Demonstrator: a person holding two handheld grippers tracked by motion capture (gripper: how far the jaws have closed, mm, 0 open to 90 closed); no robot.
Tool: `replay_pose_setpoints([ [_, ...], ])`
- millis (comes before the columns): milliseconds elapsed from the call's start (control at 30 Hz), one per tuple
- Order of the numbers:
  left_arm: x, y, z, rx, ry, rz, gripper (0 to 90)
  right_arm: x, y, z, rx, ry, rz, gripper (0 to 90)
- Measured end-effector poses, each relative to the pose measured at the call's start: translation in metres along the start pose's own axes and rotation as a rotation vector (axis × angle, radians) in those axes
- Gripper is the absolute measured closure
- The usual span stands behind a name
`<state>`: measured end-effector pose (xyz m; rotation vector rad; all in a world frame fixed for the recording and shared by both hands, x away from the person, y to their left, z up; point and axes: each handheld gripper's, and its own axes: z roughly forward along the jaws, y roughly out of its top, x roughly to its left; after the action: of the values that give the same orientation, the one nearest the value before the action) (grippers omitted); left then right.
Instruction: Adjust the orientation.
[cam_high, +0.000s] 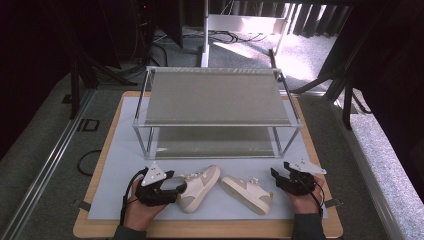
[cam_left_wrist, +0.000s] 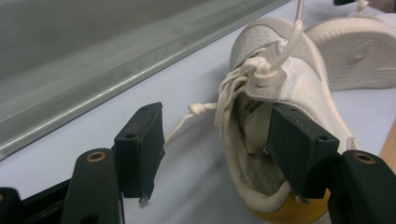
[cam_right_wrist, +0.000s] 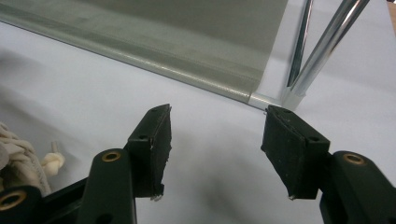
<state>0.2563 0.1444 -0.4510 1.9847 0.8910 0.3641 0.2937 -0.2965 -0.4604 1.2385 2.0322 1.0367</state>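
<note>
Black hand-held grippers (cam_high: 161, 187), brass-ringed screws, seemingly dark grey sleeves (cam_high: 307, 227).

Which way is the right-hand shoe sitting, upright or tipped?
Tipped on its side. The right-hand shoe shows its pale sole facing sideways in the left gripper view, while the other shoe sits upright, opening up.

The rack (cam_high: 216, 107) has glossy chrome metal tubes and matt grey shelves, the shoes (cam_high: 200, 187) look like smooth white leather, the fingers (cam_left_wrist: 140, 144) matt black plastic.
</note>
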Motion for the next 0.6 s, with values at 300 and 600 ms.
replay_pose_setpoints([
  [300,-0.004,0.004,0.003,0.022,0.0,0.022,42.9,0.001,0.0,0.0,0.002,0.003,-0.005,41.9],
  [600,-0.005,0.011,0.022,0.09,-0.01,0.031,63.5,0.002,-0.001,0.0,0.002,0.0,-0.006,41.9],
])
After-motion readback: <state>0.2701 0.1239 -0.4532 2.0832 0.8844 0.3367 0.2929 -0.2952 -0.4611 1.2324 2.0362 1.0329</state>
